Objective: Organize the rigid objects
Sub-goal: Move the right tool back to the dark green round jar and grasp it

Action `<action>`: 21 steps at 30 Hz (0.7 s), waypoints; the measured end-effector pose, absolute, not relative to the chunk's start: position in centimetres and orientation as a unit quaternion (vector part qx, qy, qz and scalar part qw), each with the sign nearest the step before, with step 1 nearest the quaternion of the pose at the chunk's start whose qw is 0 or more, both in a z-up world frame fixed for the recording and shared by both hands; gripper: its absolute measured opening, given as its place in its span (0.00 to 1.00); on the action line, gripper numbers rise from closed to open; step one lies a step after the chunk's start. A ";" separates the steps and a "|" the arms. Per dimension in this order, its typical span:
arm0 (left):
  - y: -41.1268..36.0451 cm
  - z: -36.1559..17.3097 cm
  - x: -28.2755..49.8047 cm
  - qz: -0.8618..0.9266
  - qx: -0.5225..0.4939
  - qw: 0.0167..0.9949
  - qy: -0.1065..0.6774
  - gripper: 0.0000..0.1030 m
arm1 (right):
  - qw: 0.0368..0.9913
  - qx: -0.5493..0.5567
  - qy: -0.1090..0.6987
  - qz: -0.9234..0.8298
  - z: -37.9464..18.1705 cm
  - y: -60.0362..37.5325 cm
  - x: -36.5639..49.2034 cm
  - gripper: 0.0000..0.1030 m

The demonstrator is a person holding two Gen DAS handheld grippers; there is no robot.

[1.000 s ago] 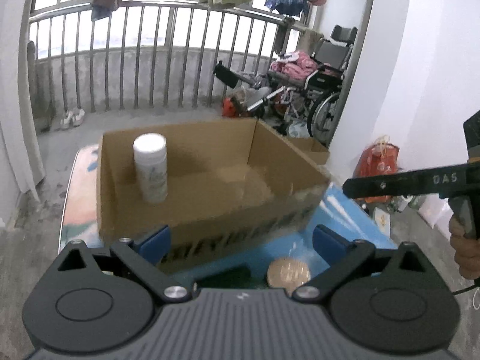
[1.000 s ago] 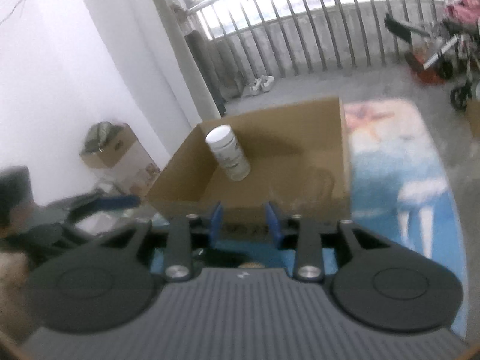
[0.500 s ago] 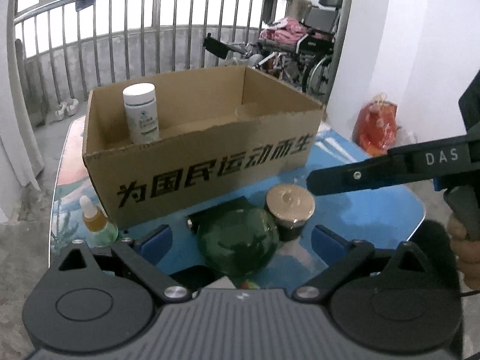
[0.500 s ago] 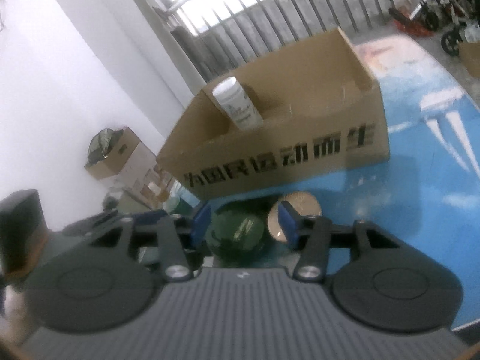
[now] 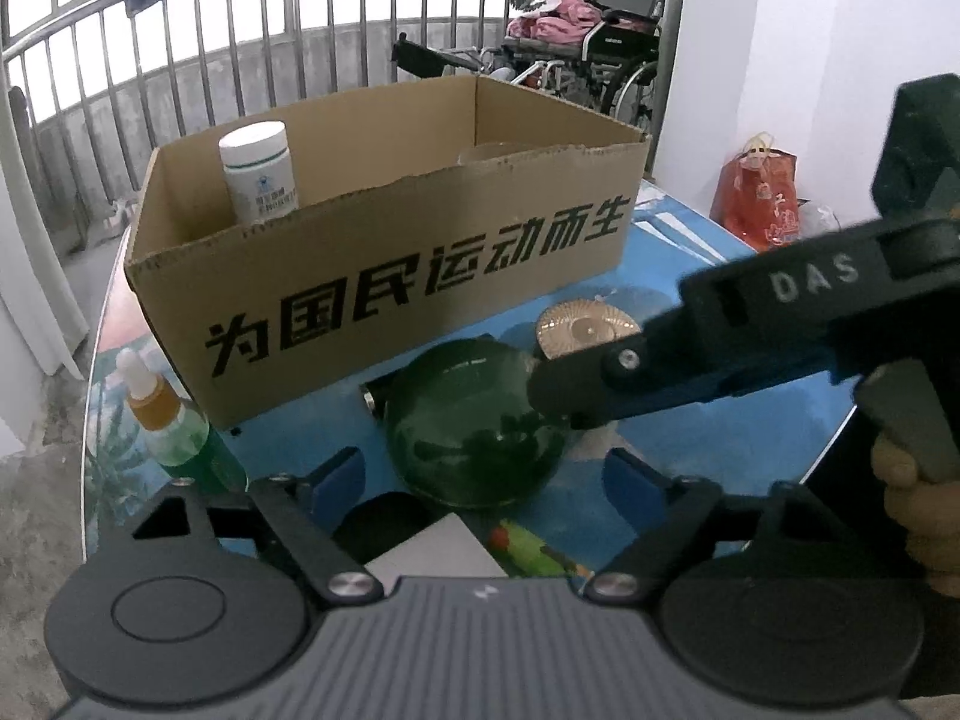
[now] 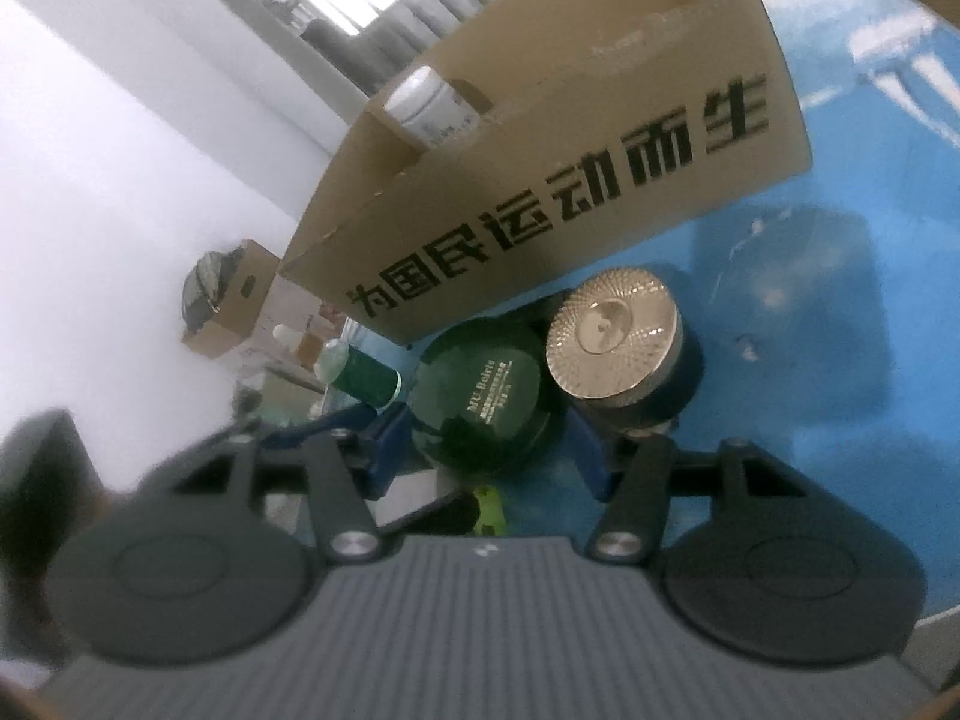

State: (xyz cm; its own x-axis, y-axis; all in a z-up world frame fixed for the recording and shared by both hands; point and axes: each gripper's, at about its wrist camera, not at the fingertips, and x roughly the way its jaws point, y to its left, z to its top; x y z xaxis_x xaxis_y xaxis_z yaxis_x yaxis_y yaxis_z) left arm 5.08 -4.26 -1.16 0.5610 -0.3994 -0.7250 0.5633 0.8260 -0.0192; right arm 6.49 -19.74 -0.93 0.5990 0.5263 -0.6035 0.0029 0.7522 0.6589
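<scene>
Green jar (image 6: 487,399) lies on the blue bench (image 6: 810,312), between the apart jaws of the right gripper (image 6: 489,450), which have just been opening; whether the pads touch it I cannot tell. At 1 o'clock, touching it, stands a gold-lidded jar (image 6: 615,333). At 12 o'clock the cardboard box (image 6: 570,180) blocks the way. The left gripper (image 5: 480,471), jaws wide, has just been closing; nothing is held.

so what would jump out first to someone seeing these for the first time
The cardboard box with bold black lettering fills the middle of the table, a white bottle standing in its left corner. In front of it sit a dark green round jar and a gold-lidded jar, with the right claw open around the green one.
</scene>
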 end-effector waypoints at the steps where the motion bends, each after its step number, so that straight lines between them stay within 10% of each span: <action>1: -4.2 -1.3 5.1 -0.274 0.107 0.876 0.382 0.80 | 0.833 0.323 0.420 0.158 -1.3 -19.8 6.7 0.55; 21: -4.9 -2.1 6.9 -0.276 0.110 0.869 0.396 0.74 | 0.849 0.278 0.420 0.158 -1.3 -18.6 8.7 0.69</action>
State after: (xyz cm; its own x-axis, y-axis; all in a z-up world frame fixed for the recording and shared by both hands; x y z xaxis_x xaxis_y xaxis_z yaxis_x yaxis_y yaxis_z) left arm 6.86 -4.93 -2.12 0.5345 -0.3916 -0.7490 0.5662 0.8239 -0.0267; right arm 8.67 -18.59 -1.32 0.5965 0.5031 -0.6253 -0.0351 0.7947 0.6060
